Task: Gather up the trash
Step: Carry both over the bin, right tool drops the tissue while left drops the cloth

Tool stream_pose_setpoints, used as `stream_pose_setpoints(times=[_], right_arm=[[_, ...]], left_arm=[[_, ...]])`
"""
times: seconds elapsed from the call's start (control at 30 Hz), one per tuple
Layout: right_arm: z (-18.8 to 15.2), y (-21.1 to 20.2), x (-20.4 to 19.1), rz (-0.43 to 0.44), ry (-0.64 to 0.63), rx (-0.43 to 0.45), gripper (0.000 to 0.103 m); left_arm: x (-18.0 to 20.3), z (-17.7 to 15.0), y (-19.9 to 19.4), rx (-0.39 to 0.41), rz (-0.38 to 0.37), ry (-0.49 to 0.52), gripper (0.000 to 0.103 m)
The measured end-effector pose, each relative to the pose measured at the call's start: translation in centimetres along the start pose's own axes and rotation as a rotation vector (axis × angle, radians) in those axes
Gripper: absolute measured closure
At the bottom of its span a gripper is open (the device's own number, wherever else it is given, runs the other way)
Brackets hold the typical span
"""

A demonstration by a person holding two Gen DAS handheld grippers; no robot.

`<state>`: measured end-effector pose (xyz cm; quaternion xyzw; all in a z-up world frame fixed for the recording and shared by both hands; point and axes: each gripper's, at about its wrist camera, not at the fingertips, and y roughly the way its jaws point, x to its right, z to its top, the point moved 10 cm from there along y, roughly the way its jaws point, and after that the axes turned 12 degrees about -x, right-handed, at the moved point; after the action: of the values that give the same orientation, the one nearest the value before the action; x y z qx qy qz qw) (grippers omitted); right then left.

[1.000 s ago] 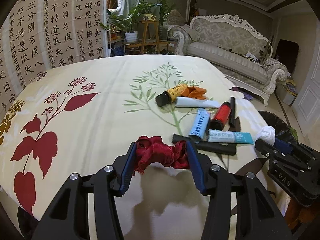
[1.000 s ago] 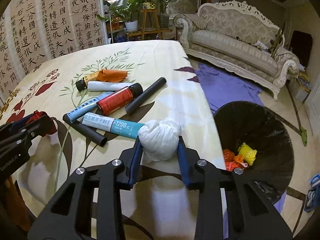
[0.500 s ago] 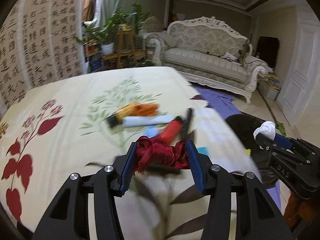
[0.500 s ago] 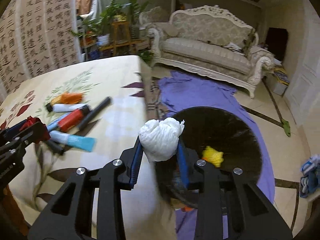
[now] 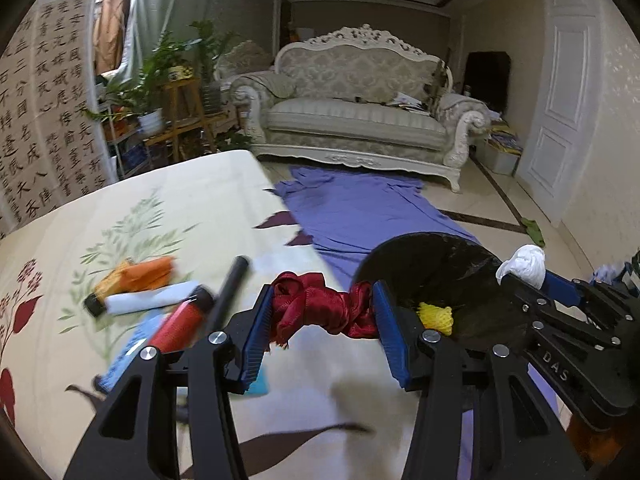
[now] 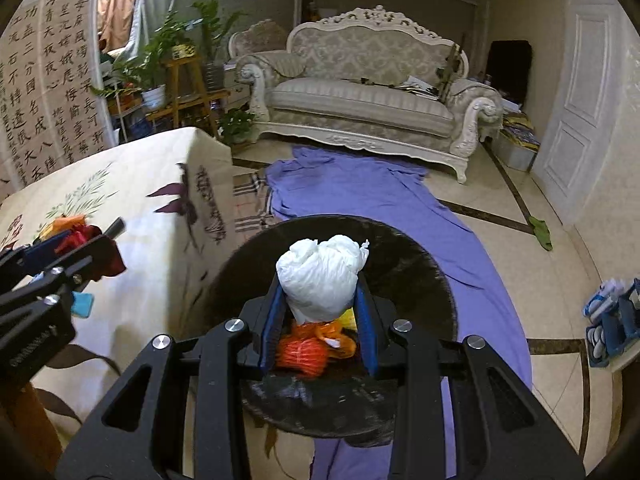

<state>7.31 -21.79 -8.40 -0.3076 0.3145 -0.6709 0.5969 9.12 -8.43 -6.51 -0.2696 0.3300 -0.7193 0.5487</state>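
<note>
Now: drop step | right gripper (image 6: 322, 320) clamps crumpled white plastic wad (image 6: 322, 282) above round black trash bin (image 6: 424, 276) | left gripper (image 5: 322, 330) clamps red fabric scrap (image 5: 322, 312) beside bin, over table edge | next: part right jaws.

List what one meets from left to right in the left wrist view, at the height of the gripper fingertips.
Orange wrapper → white tube → black stick → red cloth in the left gripper → yellow net in the black bin → white wad in the right gripper.
</note>
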Motion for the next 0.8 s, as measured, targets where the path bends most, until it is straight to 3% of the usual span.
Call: stream_pose_setpoints(times=[0.8], right_arm=[[0.8, 3.6, 4.8, -0.013, 0.072, -0.032, 0.07]], left_arm=[[4.8, 1.9, 5.3, -0.062, 0.016, 0.077, 0.053]])
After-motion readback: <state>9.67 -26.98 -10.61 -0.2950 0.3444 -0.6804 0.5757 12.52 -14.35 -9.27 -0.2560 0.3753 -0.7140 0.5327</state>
